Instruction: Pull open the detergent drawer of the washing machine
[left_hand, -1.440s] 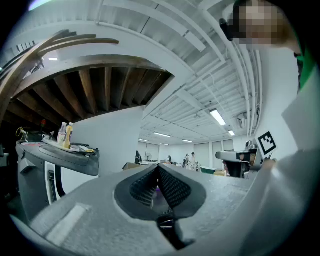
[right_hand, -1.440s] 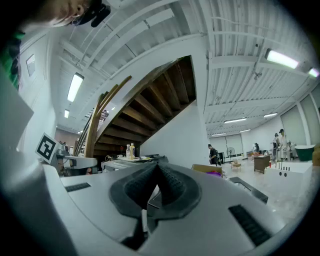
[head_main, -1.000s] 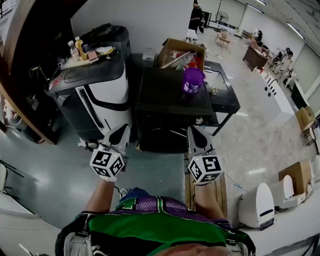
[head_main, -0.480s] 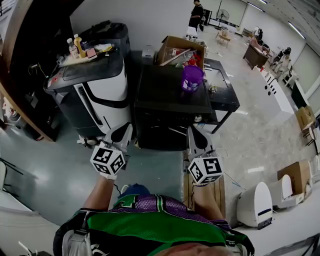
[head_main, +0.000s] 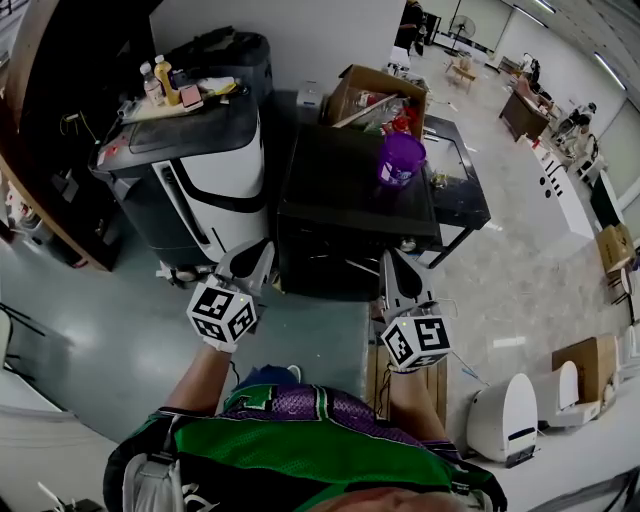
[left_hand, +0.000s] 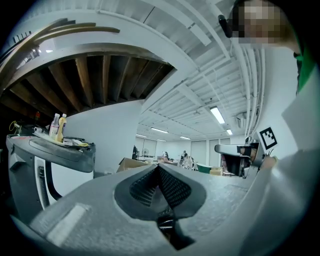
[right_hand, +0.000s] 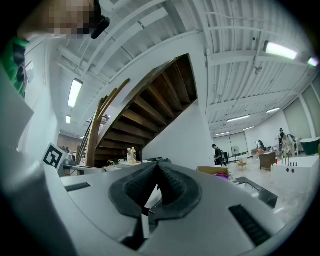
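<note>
Stair underside (right_hand: 150, 95), gripper views only

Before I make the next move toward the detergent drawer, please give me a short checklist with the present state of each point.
1. Open jaws on the left gripper: not ok, shut and empty.
2. Open jaws on the right gripper: not ok, shut and empty.
3. Grippers at the white machine or the black machine: not ok, both short of them.
4. Place of the detergent drawer known: cannot tell, none can be made out.
5. The purple container on the black machine upright: ok.
</note>
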